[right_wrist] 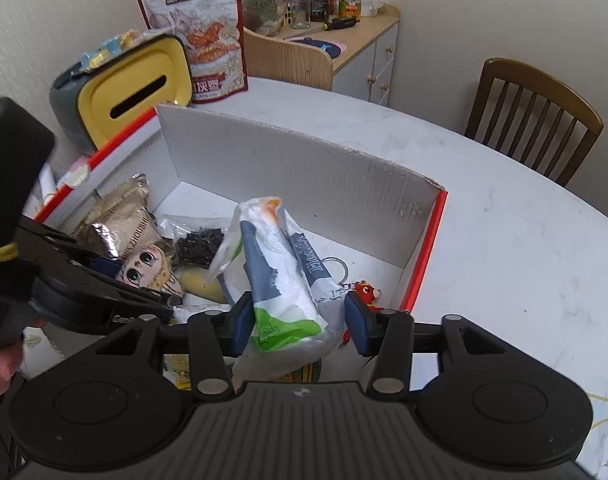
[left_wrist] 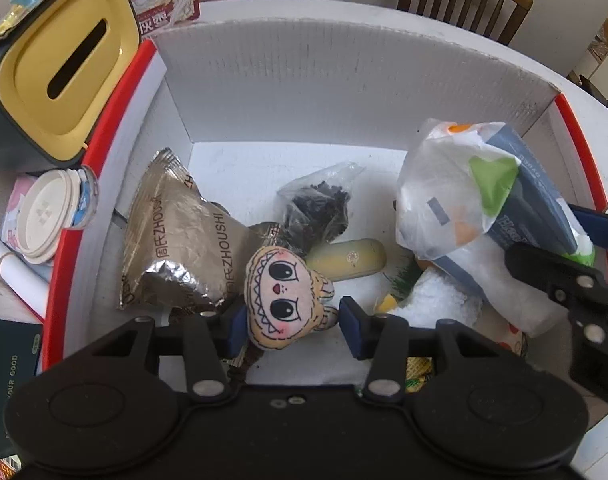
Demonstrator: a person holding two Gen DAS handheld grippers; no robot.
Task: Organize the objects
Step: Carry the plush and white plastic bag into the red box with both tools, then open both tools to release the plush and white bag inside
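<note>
Plastic-wrapped tissue pack (right_wrist: 282,280) loosely between wide right gripper (right_wrist: 300,320) pads, plush doll (left_wrist: 290,298) between open left gripper (left_wrist: 294,320) pads, both over box (left_wrist: 304,80); may slip, wrap crinkly.

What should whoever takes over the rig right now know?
Left gripper: open around the plush doll inside the box; not clamped.
Right gripper: open around the tissue pack, which stands in the box.
Also in the box: foil bag, bag of dark bits, yellow case, red keychain.
Done: several things boxed. Left: tissue box, cup and pouch sit outside.
</note>
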